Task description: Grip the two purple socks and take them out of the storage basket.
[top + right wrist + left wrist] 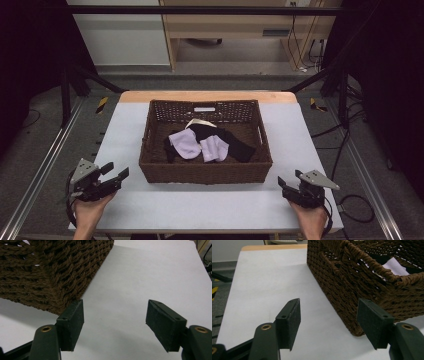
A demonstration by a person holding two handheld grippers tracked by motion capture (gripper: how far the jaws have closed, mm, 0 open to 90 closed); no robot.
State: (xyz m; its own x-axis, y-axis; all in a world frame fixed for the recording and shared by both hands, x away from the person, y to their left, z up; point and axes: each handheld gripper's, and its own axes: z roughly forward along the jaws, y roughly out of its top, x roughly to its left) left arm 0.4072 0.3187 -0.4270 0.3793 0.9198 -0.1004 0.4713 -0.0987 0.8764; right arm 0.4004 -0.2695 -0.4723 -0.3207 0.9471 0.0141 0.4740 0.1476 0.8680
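Table [210, 200]: white top, wicker basket [205, 172] set mid-table, long axis running left to right across it.

Basket contents: socks [207, 145], lilac and black, heaped loosely on the floor of the basket, roughly central, a pale strip behind them.

Key relation: socks lie forward of and inward from both hands, behind the near basket wall, so any reach likely has to go up and over the rim. Left gripper [116, 172] sits off the basket's near-left corner, right gripper [285, 180] off the near-right corner. Neither is clearly the nearer.

Fingers: both pairs spread wide, holding nothing, apart from the basket.

View differences: high view gives the whole heap. Left gripper view shows the basket corner [352, 287] and a slip of lilac sock [395, 266] over the rim. Right gripper view shows the outer weave [50, 272], interior hidden.
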